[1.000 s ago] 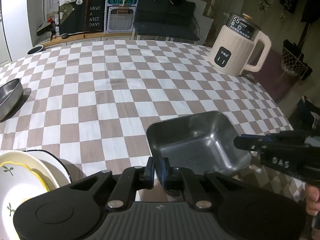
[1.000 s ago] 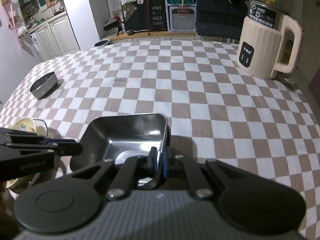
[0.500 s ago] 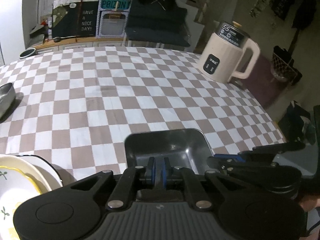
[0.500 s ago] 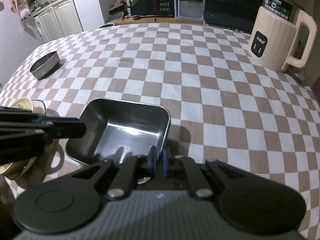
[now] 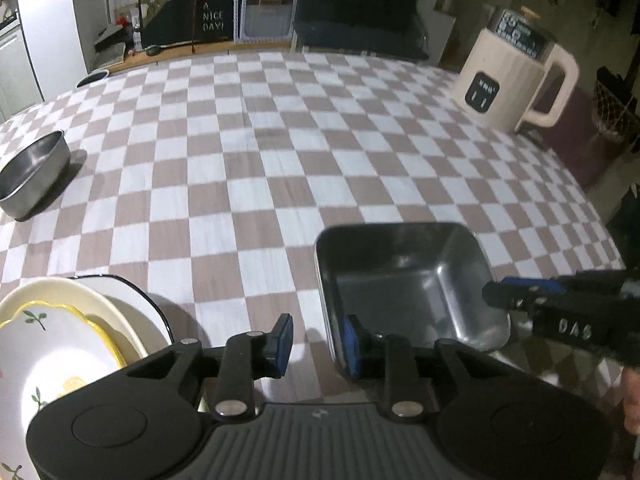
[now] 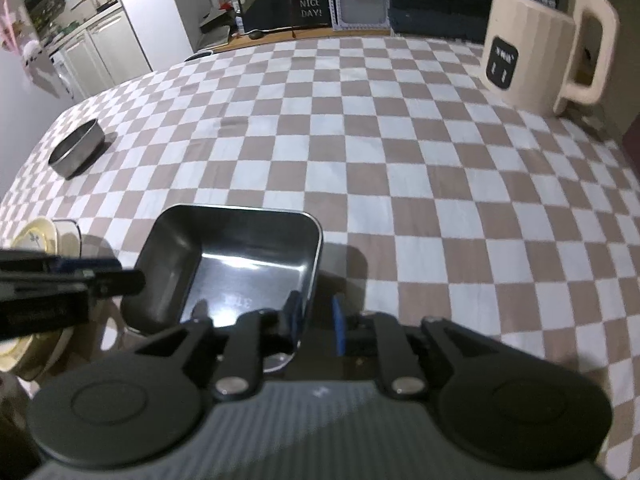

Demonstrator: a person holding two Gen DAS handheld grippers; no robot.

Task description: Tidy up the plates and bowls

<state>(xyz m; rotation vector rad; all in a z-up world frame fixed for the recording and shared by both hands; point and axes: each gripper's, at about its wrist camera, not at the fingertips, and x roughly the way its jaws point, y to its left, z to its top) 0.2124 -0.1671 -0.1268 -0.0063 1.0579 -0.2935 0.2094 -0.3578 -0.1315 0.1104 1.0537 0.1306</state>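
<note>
Left gripper (image 5: 318, 340) opening, jaws apart astride the near-left rim of the square dark steel tray (image 5: 404, 284) on the brown-and-white checked tablecloth (image 5: 280, 152). Right gripper (image 6: 316, 316) opening likewise, astride its right wall. Stacked cream floral plates (image 5: 60, 340) just left; round steel bowl (image 5: 32, 172) well apart.

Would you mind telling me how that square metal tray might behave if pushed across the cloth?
The square metal tray looks rigid and probably light. Its flat base suggests it slides rather than rolls, though the checked tablecloth may drag or bunch. Its glossy walls could be slippery.
</note>
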